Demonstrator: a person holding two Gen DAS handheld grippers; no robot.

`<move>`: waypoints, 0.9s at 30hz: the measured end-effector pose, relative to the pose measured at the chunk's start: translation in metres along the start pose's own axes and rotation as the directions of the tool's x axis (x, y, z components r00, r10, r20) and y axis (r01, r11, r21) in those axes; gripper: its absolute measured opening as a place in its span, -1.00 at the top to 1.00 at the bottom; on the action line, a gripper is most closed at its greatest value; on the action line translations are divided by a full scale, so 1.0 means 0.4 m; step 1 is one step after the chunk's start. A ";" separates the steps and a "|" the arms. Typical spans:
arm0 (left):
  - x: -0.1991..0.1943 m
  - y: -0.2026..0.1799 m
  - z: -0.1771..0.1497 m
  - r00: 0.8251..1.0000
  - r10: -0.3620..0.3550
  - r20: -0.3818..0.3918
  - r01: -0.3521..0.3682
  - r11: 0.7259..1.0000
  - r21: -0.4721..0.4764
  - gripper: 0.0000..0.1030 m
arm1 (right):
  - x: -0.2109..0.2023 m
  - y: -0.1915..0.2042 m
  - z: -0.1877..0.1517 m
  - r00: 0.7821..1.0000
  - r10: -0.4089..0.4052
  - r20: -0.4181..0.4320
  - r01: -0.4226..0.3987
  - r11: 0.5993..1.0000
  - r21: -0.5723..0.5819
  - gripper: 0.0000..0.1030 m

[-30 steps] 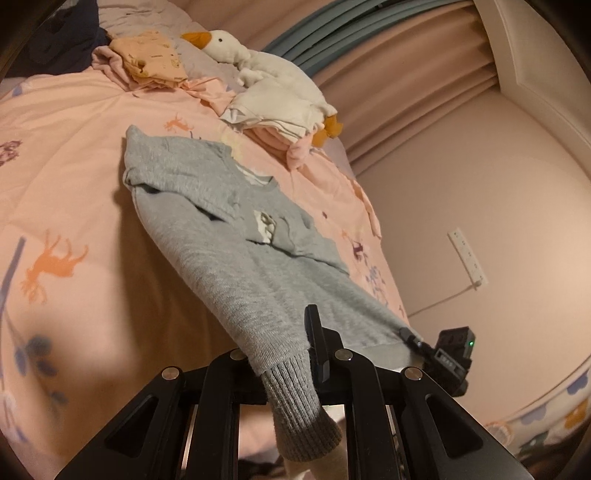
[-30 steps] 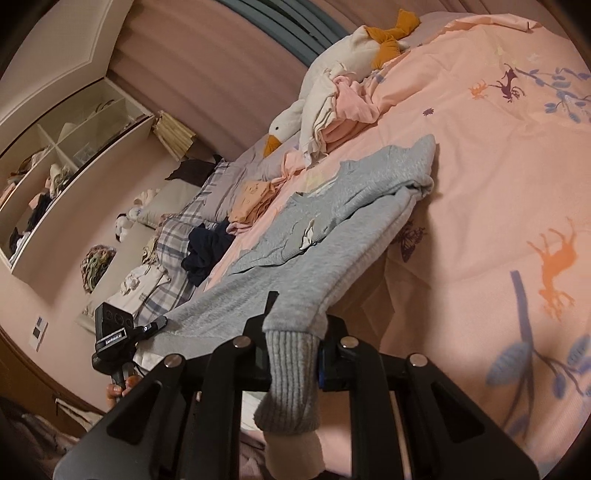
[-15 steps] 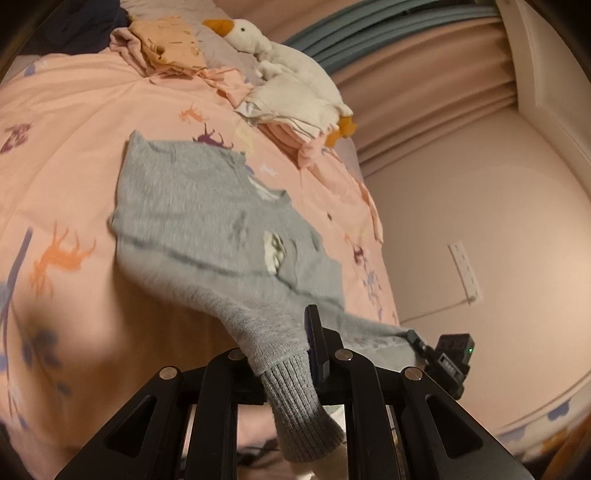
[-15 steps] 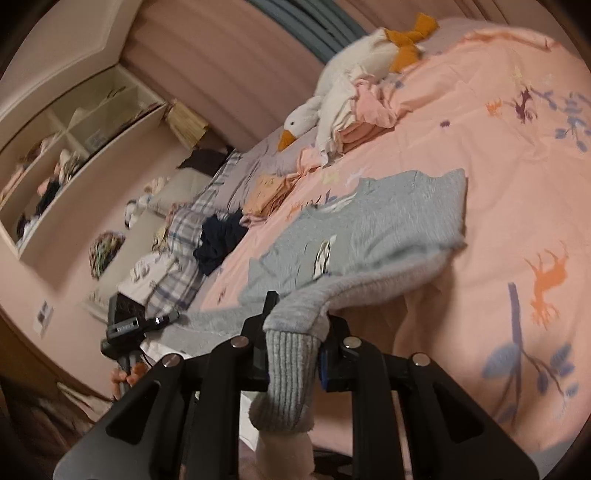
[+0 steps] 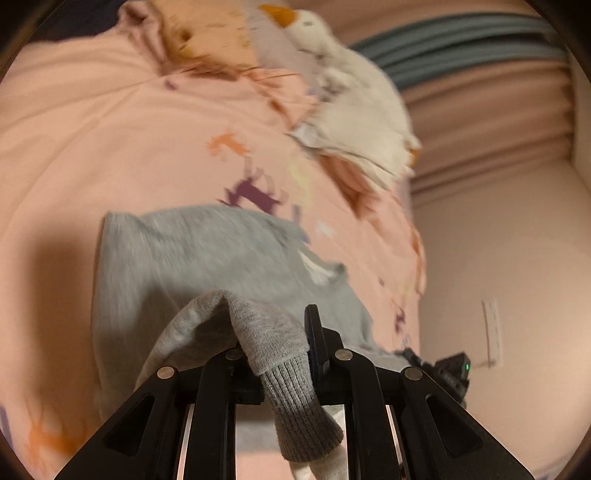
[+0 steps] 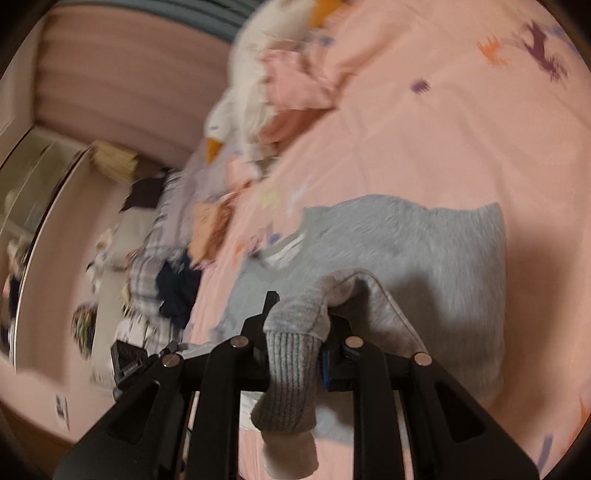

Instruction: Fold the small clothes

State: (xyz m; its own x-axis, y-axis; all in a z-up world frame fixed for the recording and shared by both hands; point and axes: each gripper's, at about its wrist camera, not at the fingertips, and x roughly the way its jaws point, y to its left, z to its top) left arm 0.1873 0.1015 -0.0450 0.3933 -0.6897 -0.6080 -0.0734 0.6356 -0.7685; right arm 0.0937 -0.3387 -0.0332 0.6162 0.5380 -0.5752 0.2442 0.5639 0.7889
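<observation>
A small grey sweater [image 5: 207, 254] lies spread on the pink bedspread [image 5: 92, 140]. My left gripper [image 5: 275, 350] is shut on one ribbed cuff of the sweater [image 5: 295, 402], which hangs back between the fingers. My right gripper [image 6: 295, 332] is shut on the other ribbed cuff [image 6: 288, 384]. Both sleeves are lifted and folded over the sweater's body [image 6: 424, 251]. The right gripper shows at the left wrist view's lower right [image 5: 443, 369], and the left gripper at the right wrist view's lower left [image 6: 129, 363]. Both views are blurred.
A white plush goose [image 5: 332, 81] and a pile of pink and cream clothes [image 6: 295, 92] lie at the far side of the bed. Orange clothes [image 5: 207, 33], a dark garment [image 6: 177, 288] and a plaid blanket [image 6: 147, 273] lie beyond. A wall [image 5: 517, 258] borders the bed.
Both grippers have moved forward over the sweater with the cuffs, folding the sleeves onto its body. The sweater now lies flatter and nearer, and the views are blurred.
</observation>
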 end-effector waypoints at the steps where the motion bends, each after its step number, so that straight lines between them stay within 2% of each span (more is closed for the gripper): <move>1: 0.026 0.013 0.020 1.000 0.004 -0.016 -0.005 1.000 -0.016 0.78 | 0.021 -0.012 0.015 1.000 -0.008 -0.007 0.008 1.000 0.025 0.60; 6: 0.131 0.078 0.080 0.993 0.106 -0.049 -0.110 0.990 -0.090 0.78 | 0.124 -0.060 0.076 0.995 -0.087 -0.050 0.091 0.992 0.091 0.55; 9: 0.174 0.117 0.097 0.990 0.113 -0.079 -0.124 0.982 -0.143 0.78 | 0.171 -0.083 0.101 0.988 -0.125 -0.088 0.133 0.987 0.095 0.53; 11: 0.175 0.124 0.101 0.989 0.113 -0.092 -0.126 0.981 -0.147 0.78 | 0.175 -0.104 0.112 0.988 -0.117 -0.102 0.129 0.983 0.129 0.50; 14: 0.159 0.120 0.109 0.985 0.112 -0.128 -0.130 0.982 -0.140 0.70 | 0.153 -0.121 0.124 0.993 -0.079 -0.089 0.094 0.981 0.170 0.30; 15: 0.146 0.114 0.108 0.985 0.113 -0.132 -0.129 0.983 -0.127 0.67 | 0.131 -0.123 0.126 0.995 -0.074 -0.072 0.085 0.981 0.175 0.19; 16: 0.127 0.108 0.107 0.984 0.125 -0.124 -0.139 0.984 -0.110 0.55 | 0.117 -0.122 0.127 0.996 -0.072 -0.057 0.081 0.981 0.174 0.06; 17: 0.118 0.103 0.111 0.983 0.143 -0.113 -0.154 0.983 -0.100 0.28 | 0.095 -0.119 0.126 0.997 -0.067 -0.037 0.072 0.983 0.168 -0.02; 18: 0.089 0.098 0.112 0.981 0.174 -0.085 -0.181 0.980 -0.084 0.11 | 0.066 -0.114 0.124 0.998 -0.067 -0.013 0.068 0.985 0.156 -0.11; 19: 0.073 0.093 0.115 0.981 0.184 -0.058 -0.188 0.979 -0.078 -0.15 | 0.039 -0.107 0.121 0.997 -0.079 0.015 0.076 0.988 0.137 -0.12; 21: 0.006 0.091 0.105 0.981 0.195 0.010 -0.194 0.979 -0.061 -0.20 | -0.006 -0.087 0.108 0.997 -0.060 0.048 0.056 0.996 0.073 -0.12; 24: -0.046 0.071 0.061 0.973 0.229 0.038 -0.230 0.973 0.030 -0.20 | -0.056 -0.056 0.065 0.997 -0.051 0.053 0.054 0.998 -0.042 -0.11; 26: -0.054 0.056 0.026 0.970 0.241 0.030 -0.243 0.966 0.088 -0.20 | -0.077 -0.032 0.028 0.997 -0.060 0.056 0.068 0.989 -0.134 -0.01; 27: -0.056 0.045 -0.003 0.970 0.244 0.019 -0.244 0.960 0.133 -0.20 | -0.079 -0.017 0.004 0.996 -0.077 0.046 0.085 0.978 -0.191 0.11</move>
State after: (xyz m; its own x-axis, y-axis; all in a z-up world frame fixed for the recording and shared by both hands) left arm 0.1762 0.1279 -0.0453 0.3813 -0.5070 -0.7731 -0.0444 0.8252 -0.5631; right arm 0.0735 -0.3606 -0.0202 0.6290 0.4637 -0.6240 0.1483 0.7164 0.6818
